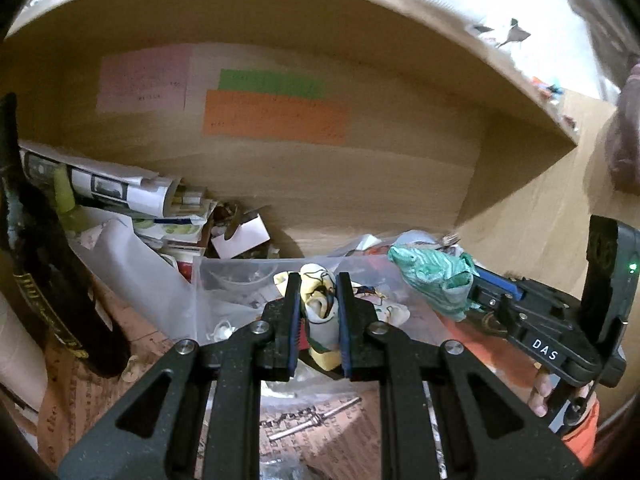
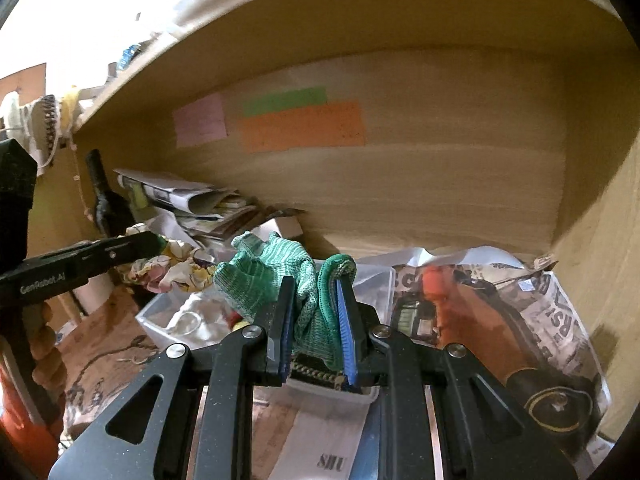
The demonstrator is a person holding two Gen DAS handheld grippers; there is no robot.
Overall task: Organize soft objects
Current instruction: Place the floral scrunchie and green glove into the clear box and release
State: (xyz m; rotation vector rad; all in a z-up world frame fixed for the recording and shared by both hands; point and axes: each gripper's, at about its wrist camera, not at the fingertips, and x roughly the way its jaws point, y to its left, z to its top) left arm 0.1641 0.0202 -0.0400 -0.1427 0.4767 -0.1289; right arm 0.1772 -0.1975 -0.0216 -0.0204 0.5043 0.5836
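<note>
From my left wrist, my left gripper [image 1: 319, 312] is closed on one yellow patterned cloth [image 1: 320, 300], pinched between the blue pads and held up above a clear tub [image 1: 224, 280]. I judge it is held high so the fabric hangs free of the clutter below. To the right, my right gripper [image 1: 476, 292] comes in sideways, clamped on one green glove [image 1: 432, 276]. Behind them, three paper notes are stuck to the shelf's back wall [image 1: 360, 184]: pink, green and orange. A dark bottle [image 1: 44, 272] stands at the left.

From my right wrist, the right gripper [image 2: 316, 320] is closed on the green glove [image 2: 268, 276], whose cuff folds over the right pad. The glove is bunched, likely because I gripped it mid-body. The left gripper [image 2: 154, 244] reaches in from the left with the cloth [image 2: 172, 268] at its tip; motion blur makes that grip hard to confirm here. The tub [image 2: 376, 280] sits beneath, and a newspaper [image 2: 520, 320] lies to its right. Two soft things, one in each gripper.
</note>
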